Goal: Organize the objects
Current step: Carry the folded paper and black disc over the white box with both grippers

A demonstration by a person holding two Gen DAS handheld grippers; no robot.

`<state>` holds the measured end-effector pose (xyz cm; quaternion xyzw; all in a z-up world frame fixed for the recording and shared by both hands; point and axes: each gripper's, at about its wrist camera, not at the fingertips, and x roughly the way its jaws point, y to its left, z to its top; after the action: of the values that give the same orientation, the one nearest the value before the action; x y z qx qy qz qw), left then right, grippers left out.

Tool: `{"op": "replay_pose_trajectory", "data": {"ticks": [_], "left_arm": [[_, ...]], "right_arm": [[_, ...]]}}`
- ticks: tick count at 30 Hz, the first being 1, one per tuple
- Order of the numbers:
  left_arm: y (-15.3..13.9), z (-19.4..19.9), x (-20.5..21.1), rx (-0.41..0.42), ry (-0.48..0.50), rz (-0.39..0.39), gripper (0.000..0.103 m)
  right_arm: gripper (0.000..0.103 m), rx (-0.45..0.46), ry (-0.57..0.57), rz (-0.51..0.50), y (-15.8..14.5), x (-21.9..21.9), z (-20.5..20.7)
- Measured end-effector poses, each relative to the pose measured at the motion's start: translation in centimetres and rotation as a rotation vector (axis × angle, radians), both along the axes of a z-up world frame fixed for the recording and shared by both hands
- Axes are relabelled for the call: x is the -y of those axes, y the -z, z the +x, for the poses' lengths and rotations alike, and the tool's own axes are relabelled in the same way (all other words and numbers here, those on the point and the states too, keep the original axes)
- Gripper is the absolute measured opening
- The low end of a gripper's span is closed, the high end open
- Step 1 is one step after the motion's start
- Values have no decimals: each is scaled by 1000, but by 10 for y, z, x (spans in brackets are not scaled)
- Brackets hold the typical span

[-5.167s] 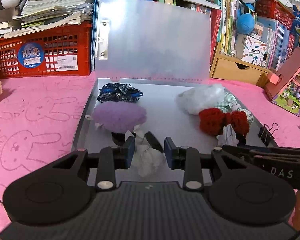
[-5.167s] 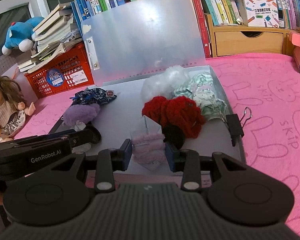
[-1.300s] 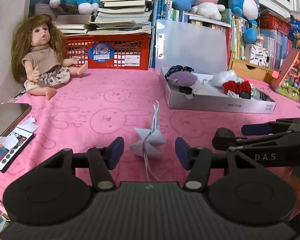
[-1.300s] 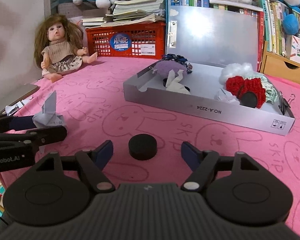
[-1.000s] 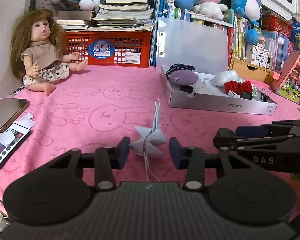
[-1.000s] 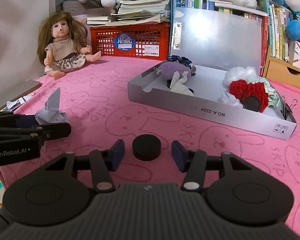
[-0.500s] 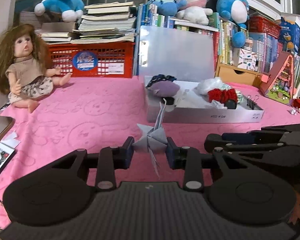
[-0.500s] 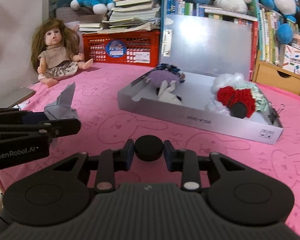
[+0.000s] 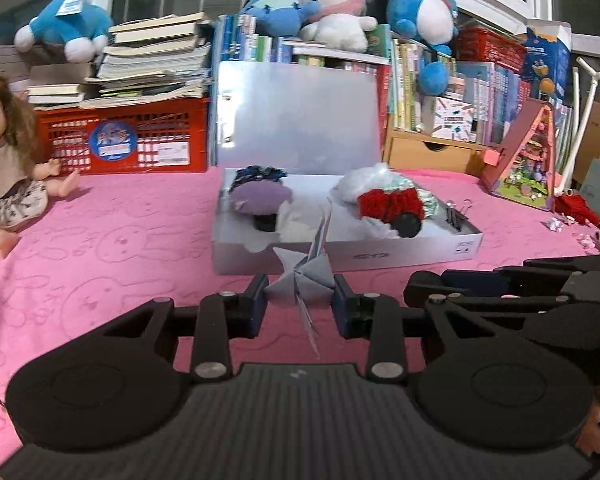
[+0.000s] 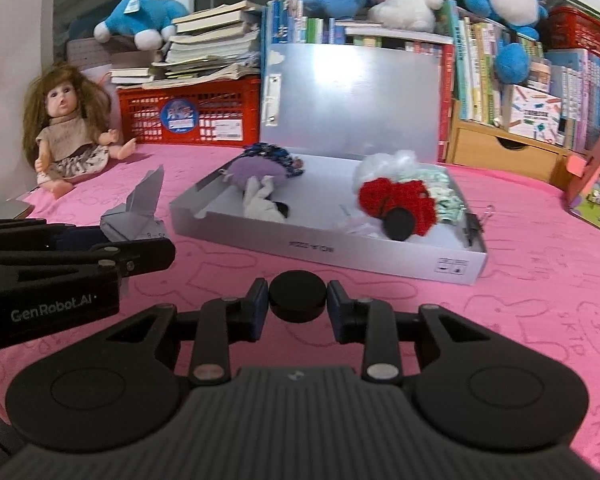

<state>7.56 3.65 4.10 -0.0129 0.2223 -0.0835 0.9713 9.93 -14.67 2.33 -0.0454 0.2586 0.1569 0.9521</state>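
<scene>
My left gripper (image 9: 299,294) is shut on a folded grey paper crane (image 9: 304,272), held above the pink cloth in front of the open silver box (image 9: 380,254). My right gripper (image 10: 298,300) is shut on a black round disc (image 10: 297,295), also off the cloth and short of the box (image 10: 340,254). In the right wrist view the left gripper with the crane (image 10: 138,210) shows at the left edge. The box holds a purple pompom (image 9: 260,199), a red woolly piece (image 9: 392,204), white fluff (image 10: 388,166), another black disc (image 10: 400,224) and binder clips (image 9: 456,216).
A doll (image 10: 66,128) sits at the far left on the pink cloth (image 9: 112,240). Behind stand a red crate (image 9: 120,140) of books, a bookshelf with plush toys (image 9: 332,12), a wooden drawer (image 9: 432,152) and a toy house (image 9: 528,156) at the right.
Both grippers closed, the left on the paper crane and the right on the black disc, then lifted them off the cloth and moved toward the box.
</scene>
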Motion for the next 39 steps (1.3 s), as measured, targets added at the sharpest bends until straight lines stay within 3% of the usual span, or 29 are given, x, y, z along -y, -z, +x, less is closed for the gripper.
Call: {"op": "replay_pose_trajectory", "data": {"ticks": [25, 39], "left_arm": [[-2, 24, 26, -10, 21, 22, 39], [-21, 59, 30, 28, 7, 21, 39]], "right_arm": [[36, 2, 63, 47, -3, 25, 12], [36, 13, 48, 94, -23, 38, 43]]}}
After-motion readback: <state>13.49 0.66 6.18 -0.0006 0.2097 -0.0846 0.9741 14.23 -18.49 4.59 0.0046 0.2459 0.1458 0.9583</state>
